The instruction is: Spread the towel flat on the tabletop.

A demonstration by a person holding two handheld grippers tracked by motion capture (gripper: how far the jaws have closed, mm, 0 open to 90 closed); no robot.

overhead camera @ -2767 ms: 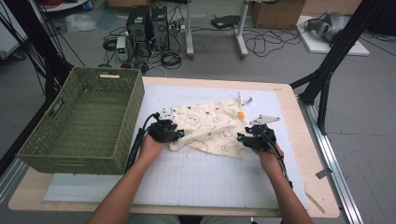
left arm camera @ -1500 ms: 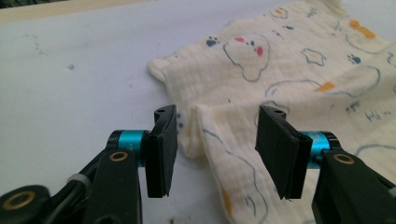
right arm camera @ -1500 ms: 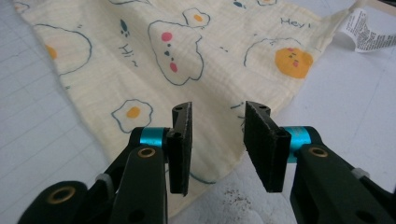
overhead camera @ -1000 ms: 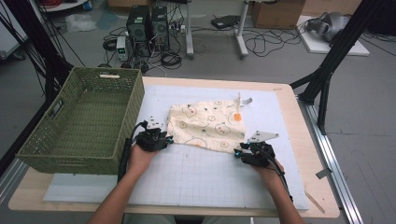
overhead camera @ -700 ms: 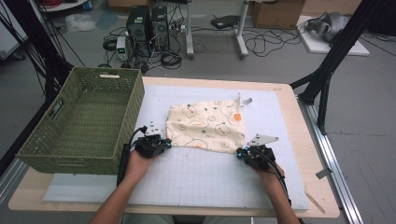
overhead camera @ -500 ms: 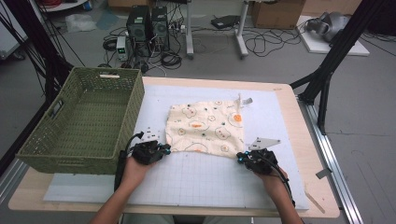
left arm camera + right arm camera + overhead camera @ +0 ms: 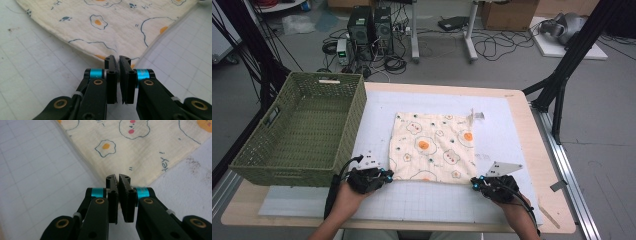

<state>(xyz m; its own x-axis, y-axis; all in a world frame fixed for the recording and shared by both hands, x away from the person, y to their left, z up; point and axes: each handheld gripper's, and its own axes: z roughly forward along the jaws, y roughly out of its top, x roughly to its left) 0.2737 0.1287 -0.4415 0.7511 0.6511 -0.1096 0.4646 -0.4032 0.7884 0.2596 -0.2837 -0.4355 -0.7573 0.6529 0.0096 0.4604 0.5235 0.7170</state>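
Observation:
A cream cloth [image 7: 432, 145] printed with fried eggs lies spread flat on the white grid mat [image 7: 427, 202]. My left gripper [image 7: 386, 175] is at the cloth's near left corner, my right gripper [image 7: 475, 184] at its near right corner. In the left gripper view the jaws of the left gripper [image 7: 118, 58] are pressed together on the tip of the cloth [image 7: 100, 22]. The right gripper view has the right gripper [image 7: 117, 177] shut the same way on a corner of the cloth [image 7: 140, 147].
A green woven basket [image 7: 357, 107] stands on the table's left side, its right wall close to the cloth. A small grey tag [image 7: 477, 116] lies by the cloth's far right corner. A black frame leg [image 7: 557, 85] rises beyond the table's right edge.
Both grippers have drawn back toward the near edge and moved apart with the cloth's corners. The crumpled cloth is now stretched out flat and square.

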